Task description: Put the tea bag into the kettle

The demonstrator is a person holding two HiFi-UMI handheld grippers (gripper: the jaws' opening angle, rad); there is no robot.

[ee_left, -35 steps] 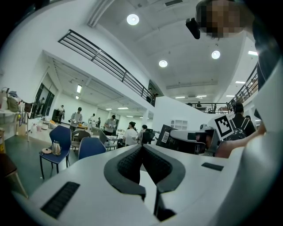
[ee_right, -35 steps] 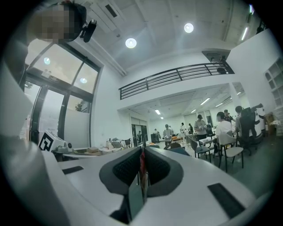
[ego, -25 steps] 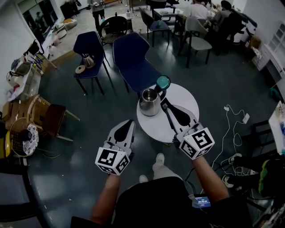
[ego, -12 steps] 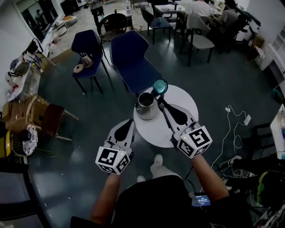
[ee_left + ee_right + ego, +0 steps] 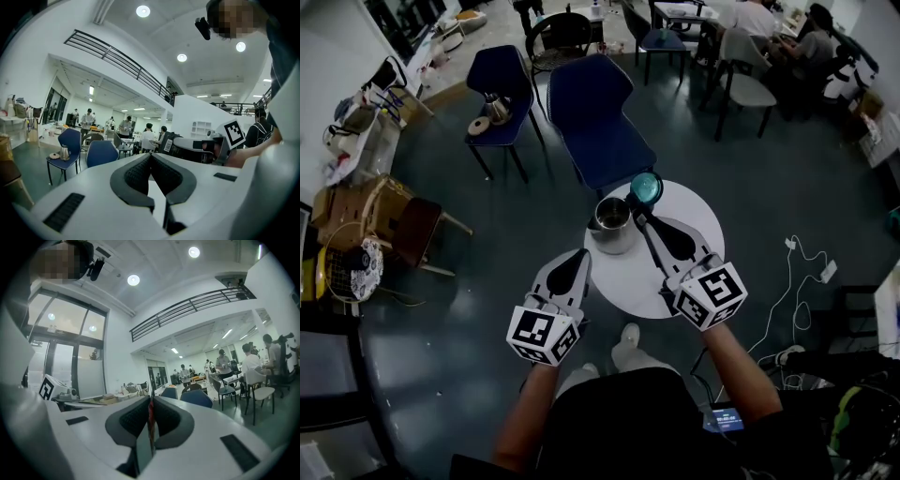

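An open steel kettle (image 5: 612,223) stands at the left edge of a small round white table (image 5: 694,211). A teal round lid (image 5: 645,186) lies just behind it. My right gripper (image 5: 636,210) reaches over the table, its tips just right of the kettle's mouth. In the right gripper view its jaws (image 5: 151,399) are shut on a thin flat red and grey piece, the tea bag (image 5: 149,427). My left gripper (image 5: 575,259) hovers off the table's left front edge; its pads (image 5: 140,171) meet with nothing between them.
A large blue chair (image 5: 598,122) stands right behind the table. A second blue chair (image 5: 499,84) at the back left carries another kettle and a lid. Wicker furniture (image 5: 370,220) is at the left, cables (image 5: 802,272) lie on the floor at the right, and people sit at far tables.
The head view has shifted a little, so the table sits slightly lower in the picture. Both grippers keep nearly the same places; the right tips have edged closer to the kettle.
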